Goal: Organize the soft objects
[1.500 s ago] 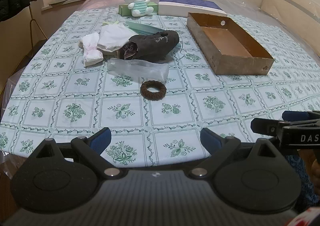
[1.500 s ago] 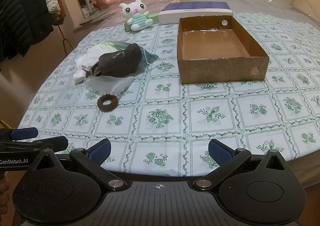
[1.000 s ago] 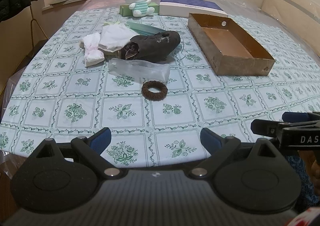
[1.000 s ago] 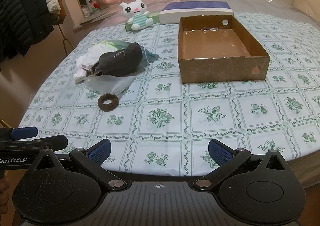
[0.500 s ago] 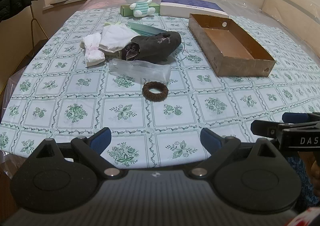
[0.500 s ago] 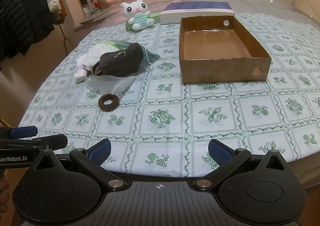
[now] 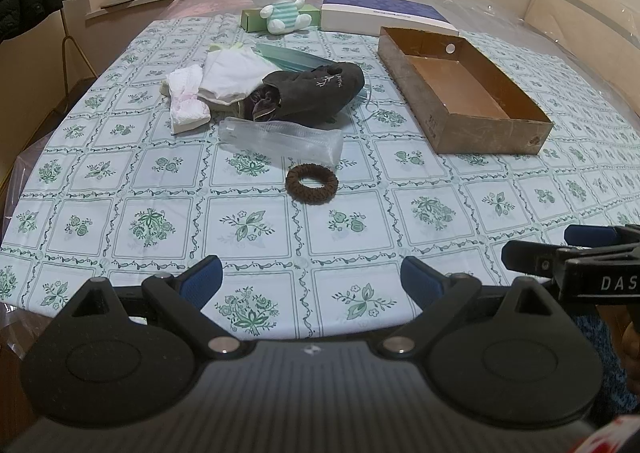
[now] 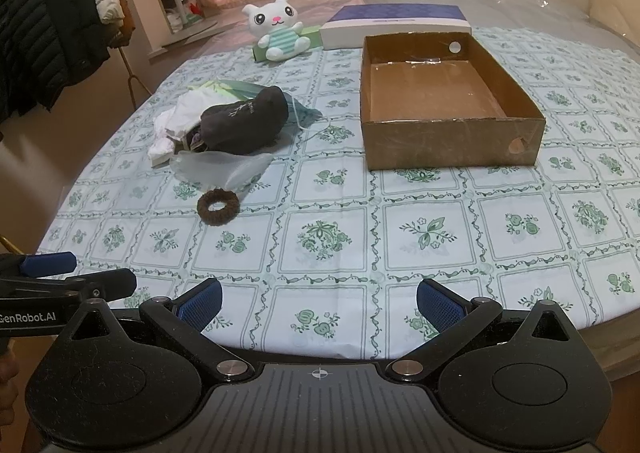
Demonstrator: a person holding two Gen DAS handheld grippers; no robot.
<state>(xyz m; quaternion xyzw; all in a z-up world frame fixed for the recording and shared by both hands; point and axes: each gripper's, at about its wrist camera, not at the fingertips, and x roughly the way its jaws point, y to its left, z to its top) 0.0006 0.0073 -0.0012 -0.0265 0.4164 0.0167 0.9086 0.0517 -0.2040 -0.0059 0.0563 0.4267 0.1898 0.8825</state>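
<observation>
The left gripper (image 7: 310, 283), spread wide and empty, is at lower centre. A scrunchie (image 7: 311, 184) lies mid-frame on the table (image 7: 160, 189), a box (image 7: 460, 91) at upper right.

bare tablecloth (image 8: 328, 237) nearside, soft pile (image 8: 240, 121) left, box (image 8: 452, 141) right

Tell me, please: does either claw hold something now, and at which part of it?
Nothing is held. The left claw and the right claw are both open and empty above the near edge of the table.
</observation>
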